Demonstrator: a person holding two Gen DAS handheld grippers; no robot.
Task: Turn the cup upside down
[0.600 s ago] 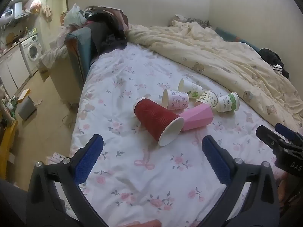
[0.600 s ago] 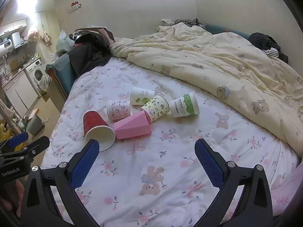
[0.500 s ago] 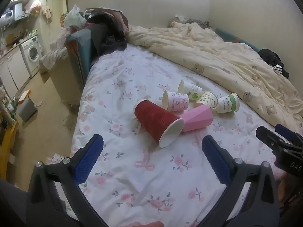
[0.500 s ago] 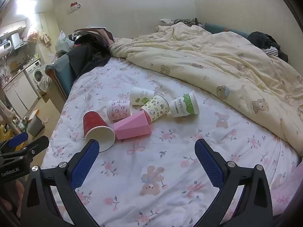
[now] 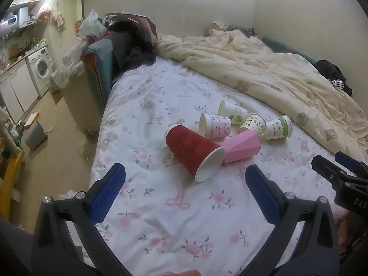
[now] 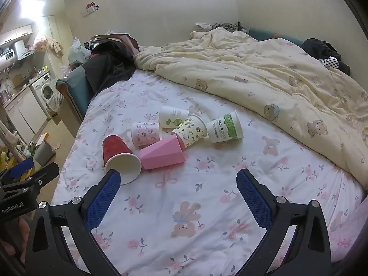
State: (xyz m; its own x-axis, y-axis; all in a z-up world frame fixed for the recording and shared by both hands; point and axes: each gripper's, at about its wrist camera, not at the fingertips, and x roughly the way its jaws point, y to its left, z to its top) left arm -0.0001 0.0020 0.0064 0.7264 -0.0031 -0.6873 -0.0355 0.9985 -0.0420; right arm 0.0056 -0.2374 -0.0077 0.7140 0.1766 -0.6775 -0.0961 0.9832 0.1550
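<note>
Several cups lie on their sides in a cluster on the floral bed sheet (image 5: 161,207). A red ribbed cup (image 5: 193,151) (image 6: 118,155) points its white mouth toward me. A pink faceted cup (image 5: 240,146) (image 6: 162,153) lies against it. Behind them lie white patterned paper cups (image 5: 216,125) (image 6: 146,133), one with a green band (image 5: 277,127) (image 6: 224,127). My left gripper (image 5: 185,184) is open and empty, just short of the red cup. My right gripper (image 6: 178,186) is open and empty, in front of the pink cup.
A cream bear-print duvet (image 6: 276,73) is bunched along the far and right side of the bed. Dark clothes (image 5: 131,43) are piled at the head end. The bed's left edge drops to a floor with a bin (image 5: 34,133) and a washing machine (image 5: 41,69).
Both views have shifted very slightly; the cups lie as before and both grippers stay open.
</note>
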